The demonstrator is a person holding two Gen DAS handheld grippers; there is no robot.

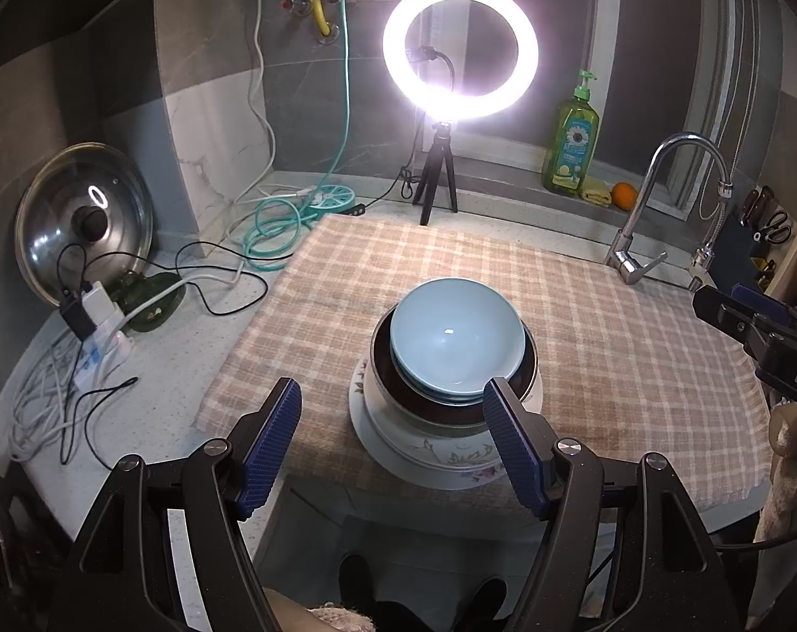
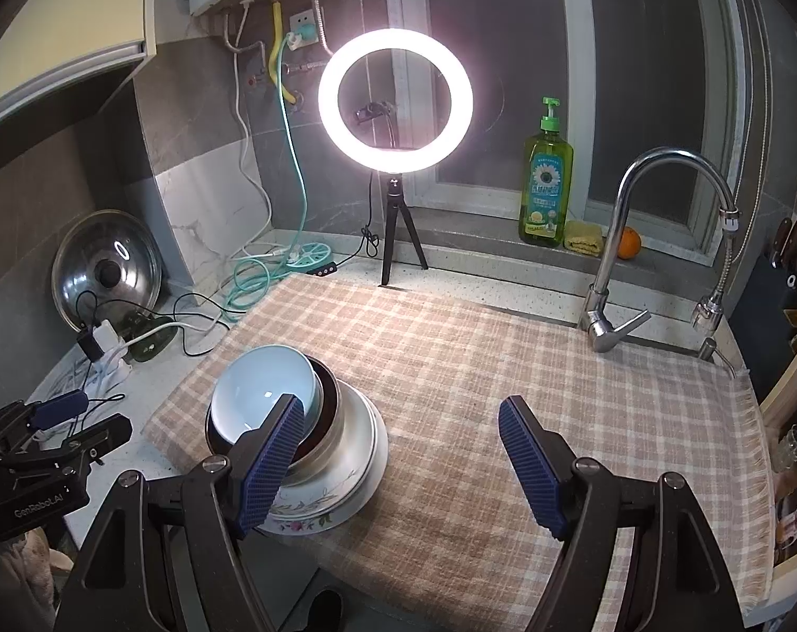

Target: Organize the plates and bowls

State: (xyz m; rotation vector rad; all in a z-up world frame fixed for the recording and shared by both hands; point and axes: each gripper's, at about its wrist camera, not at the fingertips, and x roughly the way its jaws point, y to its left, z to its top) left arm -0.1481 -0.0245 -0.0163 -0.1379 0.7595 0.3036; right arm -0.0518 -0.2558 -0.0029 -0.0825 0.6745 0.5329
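One stack stands on the checked cloth [image 1: 609, 342]. A floral white plate [image 1: 451, 461] lies at the bottom, a dark-lined steel bowl [image 1: 430, 411] sits above it, and a light blue bowl [image 1: 454, 339] is on top. My left gripper [image 1: 392, 389] hovers open just in front of the stack, nothing between its pads. Its right finger overlaps the stack's near right edge in the left wrist view. My right gripper [image 2: 401, 403] is open over bare cloth [image 2: 504, 358]. The blue bowl [image 2: 261, 384] and floral plate [image 2: 314, 513] lie behind its left finger.
A lit ring light [image 1: 460, 50] on a tripod stands at the cloth's far edge. A faucet [image 1: 656, 200], a green soap bottle [image 1: 572, 147] and an orange are at the back right. A pot lid [image 1: 82, 216], power strip [image 1: 93, 326] and loose cables crowd the left counter.
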